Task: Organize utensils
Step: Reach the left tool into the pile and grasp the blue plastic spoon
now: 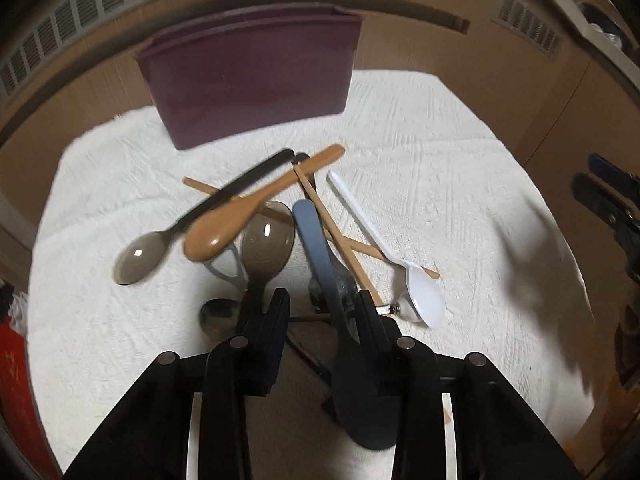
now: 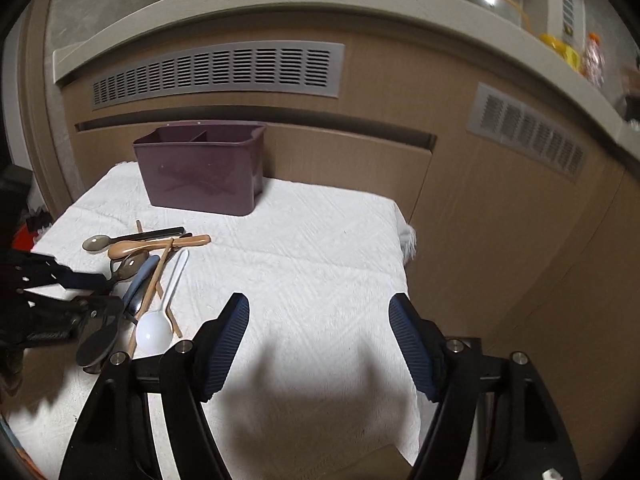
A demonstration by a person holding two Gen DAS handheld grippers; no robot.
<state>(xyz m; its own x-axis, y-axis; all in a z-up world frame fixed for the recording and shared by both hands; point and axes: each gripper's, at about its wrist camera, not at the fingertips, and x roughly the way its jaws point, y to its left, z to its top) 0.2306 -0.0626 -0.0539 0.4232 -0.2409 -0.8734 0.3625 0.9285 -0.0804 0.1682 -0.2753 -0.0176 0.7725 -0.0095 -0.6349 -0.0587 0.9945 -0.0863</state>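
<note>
A heap of utensils lies on a white towel: a smoky spoon with a black handle, a tan spoon, a second smoky spoon, chopsticks, a white spoon and a blue-handled utensil. My left gripper is low over the heap's near end. Its jaws straddle the blue handle, which lies against the right finger with a gap on the left side. The utensil's dark head overlaps that finger. A purple divided bin stands behind. My right gripper is open over bare towel, holding nothing.
A wood-look cabinet front with grey vents rises right behind the bin. The towel ends at a drop on the right. A red object sits past the towel's left edge. My left gripper shows at the left of the right wrist view.
</note>
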